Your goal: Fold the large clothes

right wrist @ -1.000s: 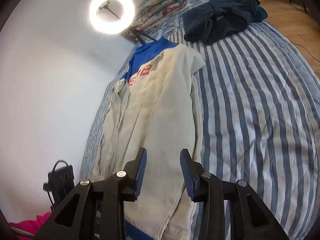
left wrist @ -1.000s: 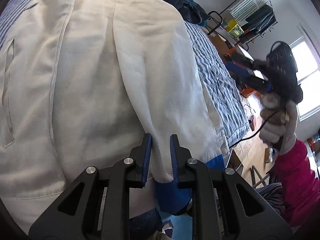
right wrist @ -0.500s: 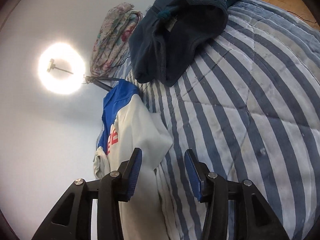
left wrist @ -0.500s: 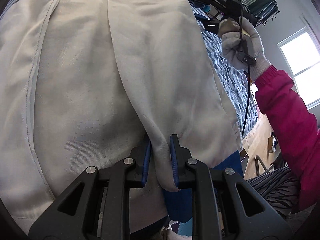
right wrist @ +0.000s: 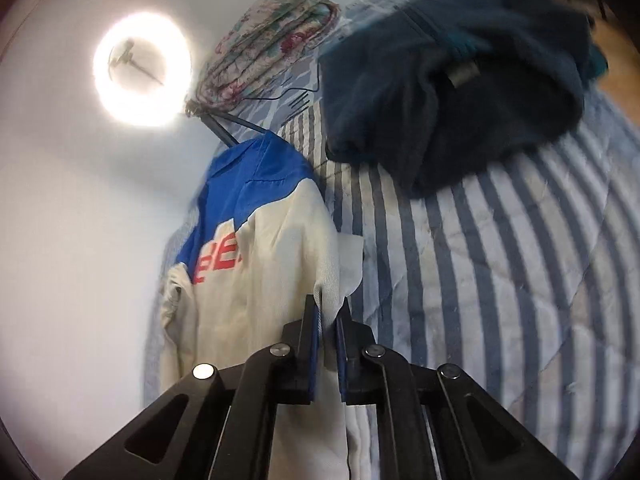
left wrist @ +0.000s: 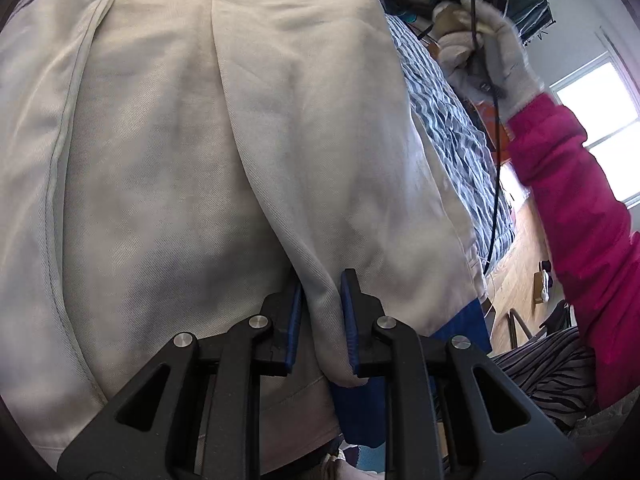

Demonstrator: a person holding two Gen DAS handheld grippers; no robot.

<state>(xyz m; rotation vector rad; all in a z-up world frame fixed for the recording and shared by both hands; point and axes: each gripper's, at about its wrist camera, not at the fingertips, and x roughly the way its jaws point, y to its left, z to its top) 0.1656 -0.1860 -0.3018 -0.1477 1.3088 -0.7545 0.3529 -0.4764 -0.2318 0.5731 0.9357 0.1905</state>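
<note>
Cream cotton jacket with blue yoke and red lettering (left wrist: 224, 152) is laid flat on the blue-and-white striped quilted bed (right wrist: 500, 280), sleeve folded in over the body.

Left gripper (left wrist: 320, 320): a rounded fold of the cream sleeve end is held between the blue-padded fingers (left wrist: 294, 320). Pads are pressed on the cloth, fingers narrowly apart, closed on the fold. Blue cuff or hem panel hangs just below the fingertips. Likely held here to anchor the lower end so the fold line stays straight. To the right of the fingers, a white-gloved hand (left wrist: 488, 52) in a magenta sleeve (left wrist: 568, 200) is seen far up the bed, carrying the other tool.

Right gripper (right wrist: 326, 328): fingers are clamped shut on a pinch of cream fabric at the jacket's shoulder edge, just below the blue yoke. Red lettering sits left of the fingers; striped bed to the right. Dark navy fleece garment (right wrist: 448, 88) and folded floral blanket (right wrist: 272, 36) lie well beyond the fingertips, ring light (right wrist: 140, 68) up-left.

Judgement: both ends of one side are gripped, so a lengthwise fold-over looks ready; uneven lift could skew the crease.
</note>
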